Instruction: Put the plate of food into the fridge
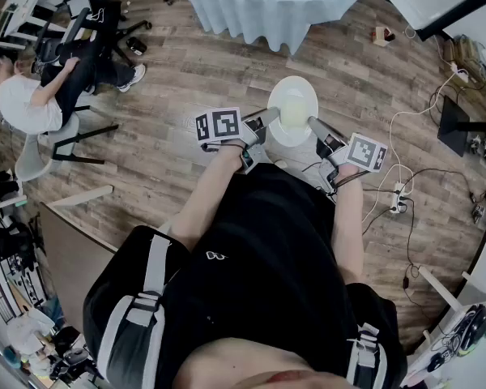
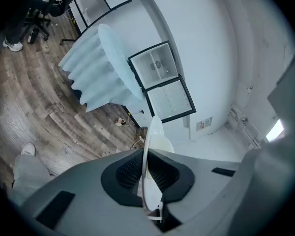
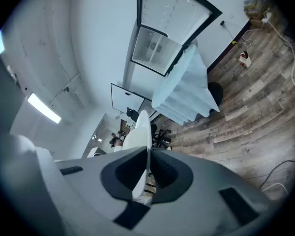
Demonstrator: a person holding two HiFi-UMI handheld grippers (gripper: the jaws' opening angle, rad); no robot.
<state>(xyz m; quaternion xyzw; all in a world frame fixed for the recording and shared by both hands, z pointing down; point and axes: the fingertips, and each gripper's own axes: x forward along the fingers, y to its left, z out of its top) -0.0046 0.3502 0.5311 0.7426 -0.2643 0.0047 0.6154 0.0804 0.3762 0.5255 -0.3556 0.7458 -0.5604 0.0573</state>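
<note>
Between both grippers: plate (image 1: 292, 110) hangs over wood floor (image 1: 186, 160), nothing under it; pale food (image 1: 295, 118) sits near plate centre.
Left gripper (image 1: 265, 120): fingers pinched tight on plate's left edge; its own view shows the thin white rim (image 2: 151, 146) edge-on btw dark pads (image 2: 127, 173).
Right gripper (image 1: 315, 126): fingers clamped on plate's right edge, likewise edge-on btw the pads in its own view.
Fridge (image 2: 162, 82): glass-door unit at white wall, beyond table (image 1: 271, 10) w/ pale blue cloth; both doors look closed. Plate is well apart from it.
Step now: carrying plate toward fridge; I judge task is early, door not yet dealt with.
Doing it well: hold plate level and move both hands as one so the gap btw grippers doesn't change. No twist, else the thin rim could slip off pads & food slides. Skirt the table edge.
Door: needs a free gripper, so prob set plate down first. A 1-gripper hold on that rim looks risky.
Cables (image 1: 397, 168): on floor at my right, so watch feet.
Hidden: my body blocks floor right under me in head view. Can't tell how deep rim sits in pads. Food too pale/small to ID. Fridge shelves vague behind glass, handle not made out.
</note>
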